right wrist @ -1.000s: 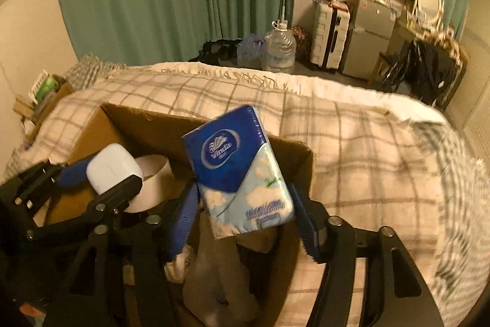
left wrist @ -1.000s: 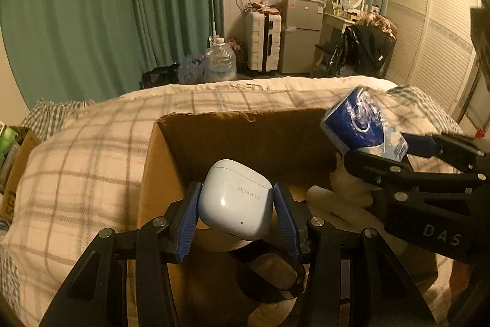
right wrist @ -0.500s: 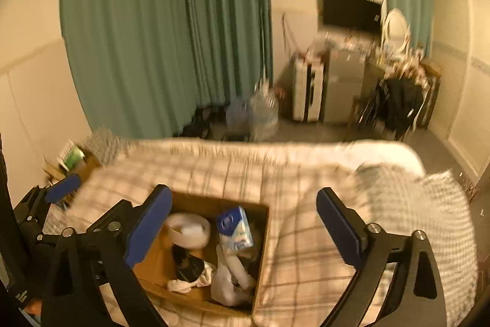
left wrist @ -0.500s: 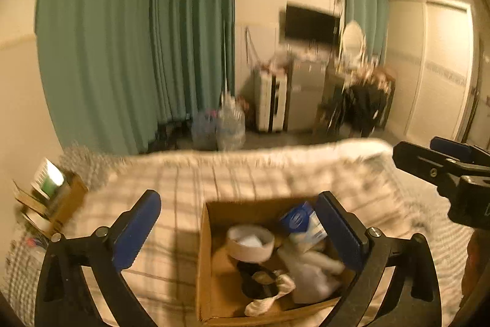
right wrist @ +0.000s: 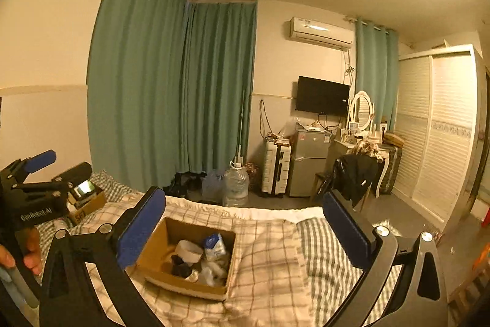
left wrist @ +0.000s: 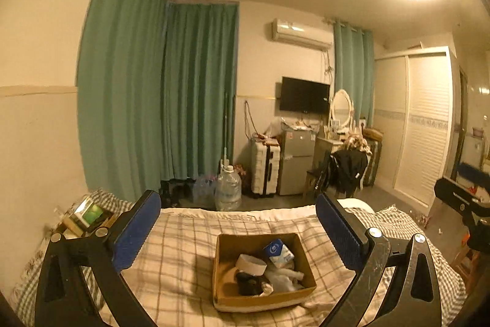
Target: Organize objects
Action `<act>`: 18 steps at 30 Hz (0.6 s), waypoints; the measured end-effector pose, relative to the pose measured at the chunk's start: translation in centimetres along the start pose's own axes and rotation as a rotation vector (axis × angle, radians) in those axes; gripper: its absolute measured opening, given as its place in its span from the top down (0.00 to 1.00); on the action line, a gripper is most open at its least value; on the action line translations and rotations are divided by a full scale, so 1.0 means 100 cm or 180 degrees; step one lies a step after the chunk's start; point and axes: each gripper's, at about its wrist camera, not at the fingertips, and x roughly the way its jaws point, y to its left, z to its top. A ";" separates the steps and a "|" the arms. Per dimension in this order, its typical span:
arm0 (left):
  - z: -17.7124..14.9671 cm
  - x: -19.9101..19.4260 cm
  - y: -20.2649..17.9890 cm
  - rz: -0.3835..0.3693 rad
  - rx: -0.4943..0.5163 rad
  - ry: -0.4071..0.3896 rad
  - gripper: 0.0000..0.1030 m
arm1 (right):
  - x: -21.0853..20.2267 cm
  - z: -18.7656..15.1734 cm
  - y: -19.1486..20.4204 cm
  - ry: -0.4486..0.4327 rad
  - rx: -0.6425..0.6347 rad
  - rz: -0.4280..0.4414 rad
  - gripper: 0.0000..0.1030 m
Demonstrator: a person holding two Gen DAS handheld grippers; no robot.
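Observation:
A brown cardboard box (left wrist: 221, 265) (right wrist: 159, 241) sits on the checked bedspread. In it lie a blue tissue pack (left wrist: 278, 252) (right wrist: 215, 245), a white tape roll (left wrist: 251, 263) (right wrist: 190, 249), a dark item and white crumpled things. My left gripper (left wrist: 239, 232) is open and empty, raised well back from the box; it also shows at the left edge of the right wrist view (right wrist: 46, 170). My right gripper (right wrist: 245, 227) is open and empty, also raised away from the box. The earbuds case is not visible.
The bed (left wrist: 183, 235) carries a checked blanket and a grey checked pillow (right wrist: 321, 253). A small box of items (right wrist: 84, 201) stands left of the bed. A water jug (left wrist: 228, 189), suitcase, small fridge, chair with clothes and wardrobe stand beyond the bed.
Both grippers let go of their loads, the earbuds case and the tissue pack, over the box and opened. They then pulled far up and back from the box.

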 end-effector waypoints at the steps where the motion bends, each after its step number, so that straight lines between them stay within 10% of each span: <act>1: -0.007 -0.004 0.002 0.0025 -0.0020 -0.0005 0.00 | -0.002 -0.009 0.000 0.0001 0.0054 0.0036 0.00; 18: -0.178 0.029 0.020 0.0420 -0.0052 0.0557 0.00 | 0.069 -0.188 0.031 0.0456 0.0115 -0.0049 0.00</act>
